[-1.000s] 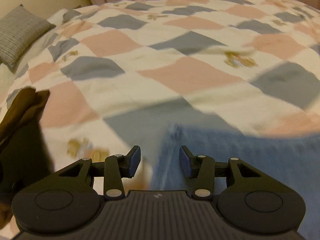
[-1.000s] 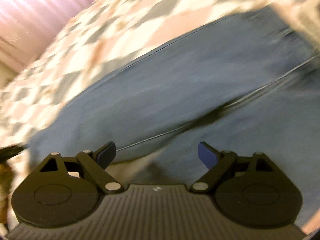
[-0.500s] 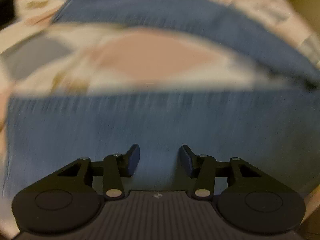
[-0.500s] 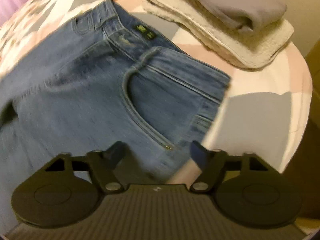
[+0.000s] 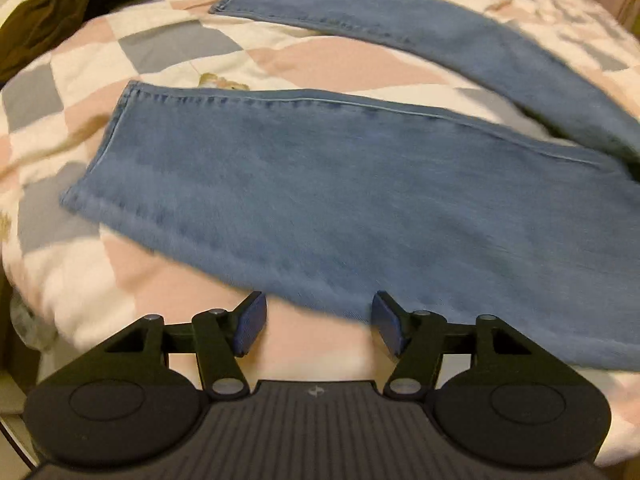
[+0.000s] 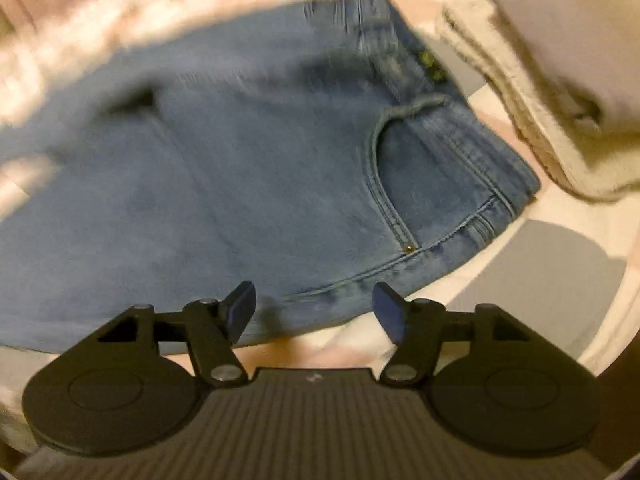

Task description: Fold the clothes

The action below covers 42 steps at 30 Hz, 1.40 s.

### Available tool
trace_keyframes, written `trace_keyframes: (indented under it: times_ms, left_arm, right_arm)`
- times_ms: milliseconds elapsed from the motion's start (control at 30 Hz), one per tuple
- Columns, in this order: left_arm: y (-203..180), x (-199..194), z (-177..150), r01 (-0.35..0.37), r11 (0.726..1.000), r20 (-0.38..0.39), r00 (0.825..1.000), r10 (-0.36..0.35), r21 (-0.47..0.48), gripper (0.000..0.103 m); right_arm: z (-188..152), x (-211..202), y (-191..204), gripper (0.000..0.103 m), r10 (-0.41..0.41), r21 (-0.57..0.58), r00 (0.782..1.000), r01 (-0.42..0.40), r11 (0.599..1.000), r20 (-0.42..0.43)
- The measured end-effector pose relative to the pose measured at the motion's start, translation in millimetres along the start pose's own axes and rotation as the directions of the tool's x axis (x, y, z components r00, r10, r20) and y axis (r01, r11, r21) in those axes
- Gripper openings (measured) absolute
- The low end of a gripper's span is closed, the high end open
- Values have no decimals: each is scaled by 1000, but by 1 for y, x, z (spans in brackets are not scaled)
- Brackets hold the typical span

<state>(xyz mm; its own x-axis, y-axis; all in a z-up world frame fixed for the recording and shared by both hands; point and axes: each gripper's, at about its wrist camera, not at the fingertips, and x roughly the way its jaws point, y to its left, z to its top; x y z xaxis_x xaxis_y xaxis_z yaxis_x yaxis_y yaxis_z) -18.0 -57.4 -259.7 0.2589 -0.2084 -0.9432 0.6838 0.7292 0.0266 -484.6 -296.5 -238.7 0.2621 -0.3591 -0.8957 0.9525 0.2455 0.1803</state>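
I'm looking down at the jeans lying flat on the bed, legs splayed apart in a V, so folding on this pair hasn't really started. Off by the waistband there's a stack of folded stuff, a grey piece on top of something cream and fluffy, so I'm guessing part of the pile is already done. There's also a dark garment bunched up at the far corner that's probably waiting its turn.

The left gripper is hanging over the near edge of the closer leg, jaws opening, nothing pinched between them. The right gripper is sitting spread over the hip edge just below the front pocket, also gripping nothing. The right view is pretty smeary, so I can't swear the pads aren't brushing the denim.

The jeans are light blue, washed denim, fairly smooth, hems neat, a small wrinkle near the crotch. What's left: bringing one leg over the other, then folding up the length.
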Motion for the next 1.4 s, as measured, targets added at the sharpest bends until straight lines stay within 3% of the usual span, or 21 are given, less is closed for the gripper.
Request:
trace_keyframes:
  times_ms: [100, 233, 367, 767, 1267, 1400]
  left_arm:
    - [-6, -37, -19, 13, 999, -13, 1000, -14, -36, 64]
    - [-13, -74, -40, 30, 999, -3, 1000, -30, -40, 66]
    - [-27, -111, -52, 27, 1000, 45, 999, -26, -8, 71]
    - [-37, -184, -59, 30, 1000, 106, 994, -31, 7, 73]
    - [-43, -213, -80, -4, 998, 172, 985, -6, 56, 77]
    - [-48, -221, -86, 14, 996, 208, 978, -32, 88, 78]
  right_arm:
    - [1, -57, 3, 77, 92, -1, 995, -92, 996, 46]
    - [4, -111, 22, 82, 138, -99, 987, -130, 987, 81]
    - [3, -141, 32, 86, 171, -115, 981, -160, 980, 94]
    - [-25, -179, 42, 90, 218, -114, 972, -208, 972, 89]
    - [-46, -192, 40, 95, 207, -119, 974, -196, 973, 92]
    - [-46, -197, 40, 95, 206, -127, 973, -192, 973, 108]
